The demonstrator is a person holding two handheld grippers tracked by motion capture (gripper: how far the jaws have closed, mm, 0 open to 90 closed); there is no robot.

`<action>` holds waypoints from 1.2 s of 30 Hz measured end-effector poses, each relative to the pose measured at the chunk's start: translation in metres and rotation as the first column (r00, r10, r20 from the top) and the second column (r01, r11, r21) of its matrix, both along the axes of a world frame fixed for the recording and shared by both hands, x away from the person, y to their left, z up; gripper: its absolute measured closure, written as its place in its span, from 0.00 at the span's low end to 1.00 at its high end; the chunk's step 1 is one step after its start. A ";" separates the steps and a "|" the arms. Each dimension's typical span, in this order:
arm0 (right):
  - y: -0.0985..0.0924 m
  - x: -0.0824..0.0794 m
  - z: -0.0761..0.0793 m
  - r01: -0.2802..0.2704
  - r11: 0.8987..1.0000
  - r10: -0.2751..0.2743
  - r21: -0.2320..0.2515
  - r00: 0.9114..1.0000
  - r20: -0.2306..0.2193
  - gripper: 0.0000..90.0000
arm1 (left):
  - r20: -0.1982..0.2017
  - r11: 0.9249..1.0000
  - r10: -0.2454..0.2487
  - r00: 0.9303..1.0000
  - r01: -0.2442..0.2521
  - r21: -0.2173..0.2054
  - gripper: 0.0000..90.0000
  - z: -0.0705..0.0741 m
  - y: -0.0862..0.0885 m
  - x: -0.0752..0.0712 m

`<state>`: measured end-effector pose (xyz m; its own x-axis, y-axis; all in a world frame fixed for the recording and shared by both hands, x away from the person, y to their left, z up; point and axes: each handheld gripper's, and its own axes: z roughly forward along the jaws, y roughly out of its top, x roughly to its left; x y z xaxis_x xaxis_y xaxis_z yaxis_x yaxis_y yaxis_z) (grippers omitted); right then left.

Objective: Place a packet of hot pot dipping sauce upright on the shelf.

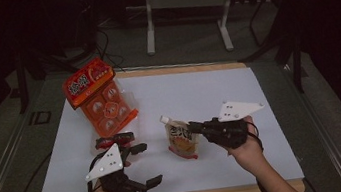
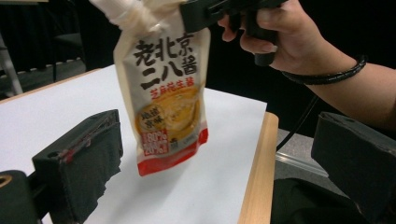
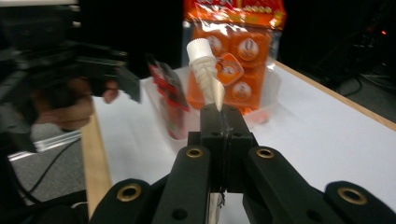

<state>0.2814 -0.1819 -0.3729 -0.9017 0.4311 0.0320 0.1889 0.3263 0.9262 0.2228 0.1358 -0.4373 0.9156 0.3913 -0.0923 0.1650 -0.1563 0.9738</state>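
Right tongs [image 1: 194,127] clamped tight on the spouted sauce pouch [image 1: 183,139] near its top; left tongs [image 1: 148,163] wide apart, empty.

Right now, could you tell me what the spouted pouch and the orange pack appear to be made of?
Spouted pouch: probably flexible plastic film, smooth printed face, creased neck, with a ridged white cap that looks like hard plastic.
Orange pack: seemingly glossy clear plastic wrap, given its glare, over orange cups.

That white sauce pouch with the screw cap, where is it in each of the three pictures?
High view: the sauce pouch is at centre, gripped near its top by the right tongs.
Left gripper view: the pouch hangs upper centre, above the white table.
Right gripper view: its capped spout rises from the shut jaws.
Shared landmark: the orange snack pack.
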 end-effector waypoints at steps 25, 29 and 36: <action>0.020 -0.043 0.017 -0.148 0.989 0.148 0.005 0.988 0.045 1.00 | 0.124 0.998 -0.050 0.991 0.047 0.030 0.54 0.036 -0.016 0.014; 0.021 -0.042 0.016 -0.156 0.988 0.155 0.008 0.987 0.040 1.00 | 0.122 0.997 -0.058 0.991 0.053 0.049 0.69 0.039 -0.019 0.015; 0.022 -0.042 0.016 -0.153 0.988 0.152 0.003 0.988 0.039 1.00 | 0.111 0.996 -0.059 0.992 0.050 0.078 0.85 0.040 -0.021 0.019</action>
<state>0.2398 -0.1603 -0.3566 -0.9575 0.2884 -0.0016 0.1018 0.3429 0.9338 0.2414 0.1152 -0.3969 0.9386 0.3426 0.0408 0.0435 -0.2348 0.9711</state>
